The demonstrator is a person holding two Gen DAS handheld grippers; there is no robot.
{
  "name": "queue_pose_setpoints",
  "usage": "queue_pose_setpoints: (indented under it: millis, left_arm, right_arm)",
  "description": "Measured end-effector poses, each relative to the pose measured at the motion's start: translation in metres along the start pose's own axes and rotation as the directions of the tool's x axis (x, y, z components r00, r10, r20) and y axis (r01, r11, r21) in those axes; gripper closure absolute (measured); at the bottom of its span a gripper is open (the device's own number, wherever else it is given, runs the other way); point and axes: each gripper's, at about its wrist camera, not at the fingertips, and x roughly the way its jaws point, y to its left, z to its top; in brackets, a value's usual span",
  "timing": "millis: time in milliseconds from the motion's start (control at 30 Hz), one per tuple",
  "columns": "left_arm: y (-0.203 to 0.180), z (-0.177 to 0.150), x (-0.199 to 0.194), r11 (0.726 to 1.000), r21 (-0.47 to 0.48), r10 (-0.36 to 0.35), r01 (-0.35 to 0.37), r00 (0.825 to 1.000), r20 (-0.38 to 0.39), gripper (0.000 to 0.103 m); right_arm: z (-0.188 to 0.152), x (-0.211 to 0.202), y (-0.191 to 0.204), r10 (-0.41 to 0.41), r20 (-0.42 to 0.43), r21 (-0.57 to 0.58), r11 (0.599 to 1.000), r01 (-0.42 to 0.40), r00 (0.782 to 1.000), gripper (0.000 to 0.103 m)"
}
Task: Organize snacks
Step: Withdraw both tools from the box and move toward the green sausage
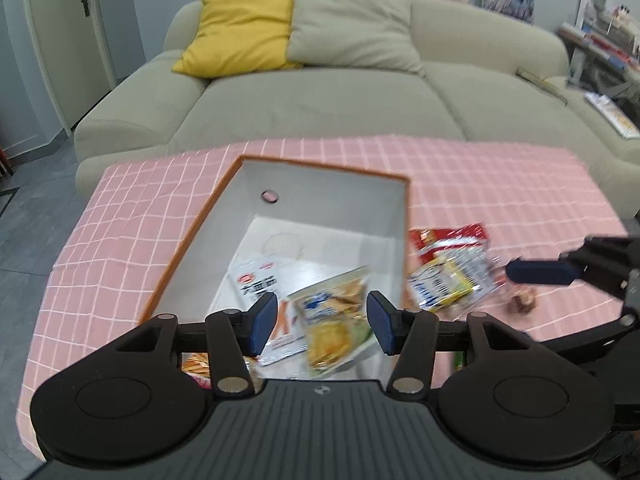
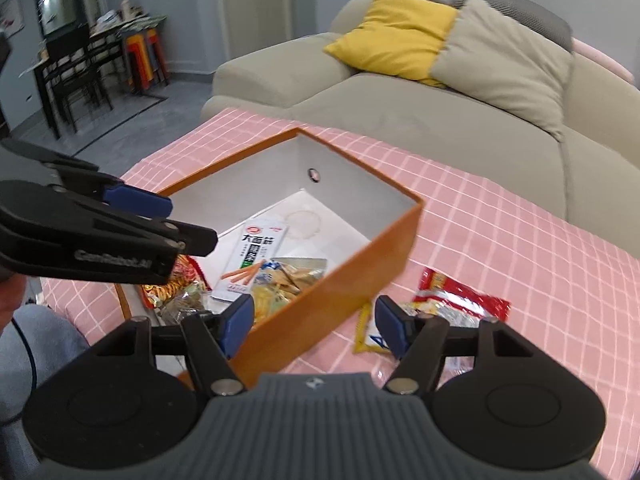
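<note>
An orange box (image 1: pixel 188 236) with a white inside stands on the pink checked table; it also shows in the right wrist view (image 2: pixel 360 264). Inside lie a white snack box (image 1: pixel 260 280) (image 2: pixel 256 256), a yellow cracker packet (image 1: pixel 336 328) (image 2: pixel 292 280) and other packets (image 2: pixel 176 284). My left gripper (image 1: pixel 322 324) is open and empty above the cracker packet. My right gripper (image 2: pixel 316 326) is open and empty over the box's near corner. A red packet (image 1: pixel 448 240) (image 2: pixel 460 292) and a yellow packet (image 1: pixel 448 284) (image 2: pixel 368 336) lie on the table right of the box.
A small brown snack (image 1: pixel 522 302) lies on the cloth near the right gripper's finger (image 1: pixel 540 272). A beige sofa (image 1: pixel 320 92) with yellow and grey cushions stands behind the table. A dark dining table and chairs (image 2: pixel 72 76) stand far left.
</note>
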Motion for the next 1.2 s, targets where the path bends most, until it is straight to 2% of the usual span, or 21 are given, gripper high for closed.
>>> queue_pose_setpoints:
  millis: [200,467,833,1067,1200]
  left_arm:
    - [-0.03,-0.01,-0.015,0.999,0.003,-0.039,0.039,0.998,0.046,0.042]
    - [-0.062,-0.028,-0.019,0.992,0.02,-0.124,0.123,0.991,0.051,0.042]
    - [-0.095,-0.049,-0.005,0.981,0.038,-0.193,0.192,0.98,0.041,0.042]
    - [-0.113,-0.063,0.016,0.976,0.058,-0.21,0.211,0.978,-0.013,0.042]
    - [-0.118,-0.069,0.03,0.977,0.058,-0.202,0.205,0.978,-0.057,0.042]
  right_arm:
    - [-0.023,-0.022,-0.015,-0.042,0.02,0.081,0.996,0.04,0.999,0.037]
    - [-0.061,-0.046,-0.034,-0.116,0.052,0.186,0.977,0.105,0.992,0.037]
    - [-0.117,-0.063,-0.045,-0.246,0.101,0.232,0.948,0.218,0.964,0.037]
    - [-0.143,-0.053,-0.058,-0.303,0.049,0.252,0.926,0.282,0.952,0.037]
    - [-0.151,-0.044,-0.064,-0.306,0.012,0.27,0.918,0.292,0.952,0.037]
